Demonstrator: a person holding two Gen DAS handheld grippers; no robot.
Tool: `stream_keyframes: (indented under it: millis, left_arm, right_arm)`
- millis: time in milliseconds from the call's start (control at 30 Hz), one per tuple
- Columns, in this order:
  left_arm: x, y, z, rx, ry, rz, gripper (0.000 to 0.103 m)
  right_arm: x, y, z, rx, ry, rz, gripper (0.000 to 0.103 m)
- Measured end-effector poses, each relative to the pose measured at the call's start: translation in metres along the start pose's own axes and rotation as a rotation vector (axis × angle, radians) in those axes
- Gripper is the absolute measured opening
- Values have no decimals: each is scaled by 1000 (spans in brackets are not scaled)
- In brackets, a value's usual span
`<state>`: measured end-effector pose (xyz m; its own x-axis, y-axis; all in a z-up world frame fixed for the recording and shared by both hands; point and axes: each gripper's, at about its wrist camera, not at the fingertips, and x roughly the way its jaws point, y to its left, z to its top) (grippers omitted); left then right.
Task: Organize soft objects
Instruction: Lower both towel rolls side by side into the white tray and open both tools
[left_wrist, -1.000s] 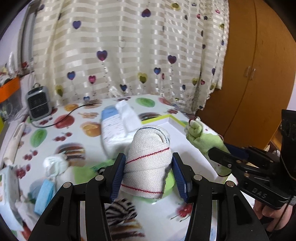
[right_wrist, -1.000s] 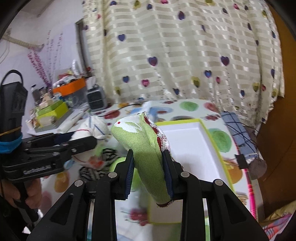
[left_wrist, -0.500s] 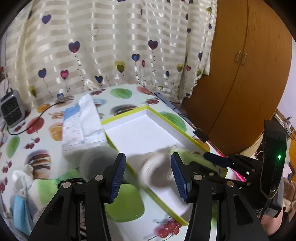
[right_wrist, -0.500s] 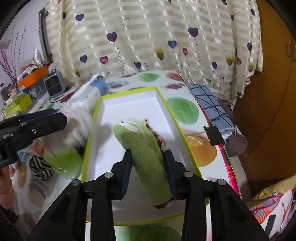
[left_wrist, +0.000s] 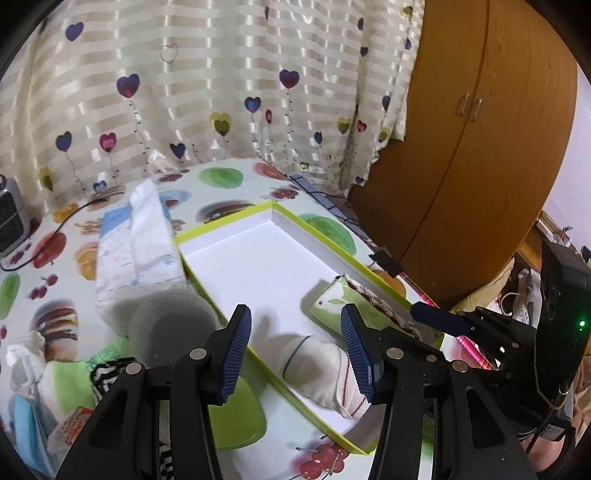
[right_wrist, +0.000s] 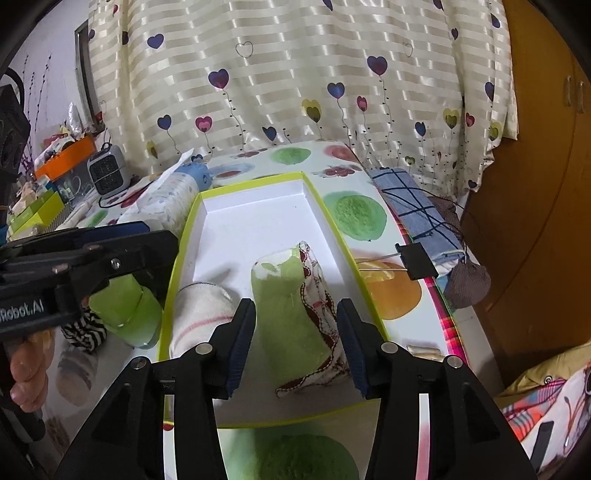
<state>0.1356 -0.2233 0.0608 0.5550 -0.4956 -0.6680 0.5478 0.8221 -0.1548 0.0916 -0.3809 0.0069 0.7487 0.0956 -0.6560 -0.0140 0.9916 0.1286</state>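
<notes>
A white tray with a yellow-green rim (left_wrist: 258, 258) (right_wrist: 258, 214) lies on the fruit-print table. A rolled white cloth with red and blue stripes (left_wrist: 317, 369) (right_wrist: 199, 310) lies in its near end. A rolled green cloth with a red-edged trim (left_wrist: 354, 302) (right_wrist: 291, 314) lies beside it in the tray. My left gripper (left_wrist: 295, 350) is open just above the white roll. My right gripper (right_wrist: 295, 339) is open, its fingers on either side of the green roll and apart from it.
A tissue pack (left_wrist: 136, 247) lies left of the tray. A green bowl (right_wrist: 122, 310), a striped black-and-white cloth (right_wrist: 81, 328) and more soft items (left_wrist: 33, 369) lie left of the tray. A blue checked cloth (right_wrist: 413, 206) and a binder clip (right_wrist: 417, 262) lie at the right edge.
Both grippers carried their rolls over the tray, set them down inside it and opened. The white roll and the green roll now lie free in the tray.
</notes>
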Motion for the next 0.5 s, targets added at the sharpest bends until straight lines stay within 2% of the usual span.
stream_keyframes:
  millis: [200,333,500]
  left_arm:
    - [-15,4,-6,7,-13,24,49]
    - [-27,9,-14,-1,-18,31,49]
    - [-51,19,-24,-17,-53,49,49]
  right_arm:
    - [-10,3,-1,19,-43,18,47]
    - [-7,11,-3,0,-12,23,47]
    - [-28,20,-3,-5,-79,73,47]
